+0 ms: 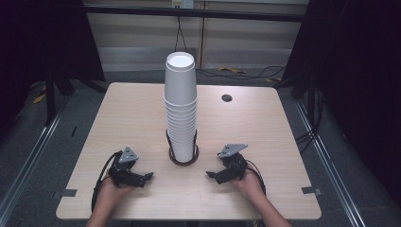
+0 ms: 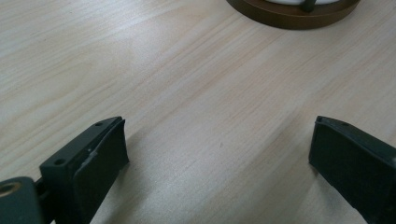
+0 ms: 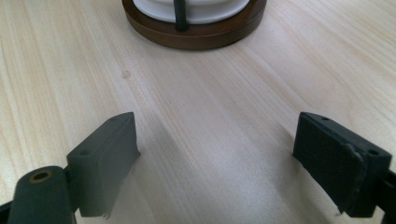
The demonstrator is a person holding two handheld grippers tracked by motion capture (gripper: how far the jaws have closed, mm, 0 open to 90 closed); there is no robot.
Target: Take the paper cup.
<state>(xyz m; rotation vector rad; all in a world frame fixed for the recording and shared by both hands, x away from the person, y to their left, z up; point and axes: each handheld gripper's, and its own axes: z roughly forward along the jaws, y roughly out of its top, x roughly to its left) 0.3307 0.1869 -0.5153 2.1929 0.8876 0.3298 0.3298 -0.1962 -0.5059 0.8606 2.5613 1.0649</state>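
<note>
A tall cup stack [image 1: 180, 101] stands upright at the centre of the frame on the desk [image 1: 265, 137], seated in a round brown holder [image 1: 183, 160] whose dark rods likely keep it from toppling. The left gripper [image 1: 149, 176] and right gripper [image 1: 209, 175] lie low near the frame's bottom, flanking the holder, tips turned inward toward it. Each has its jaws spread wide with bare desk between them, gripping nothing.
</note>
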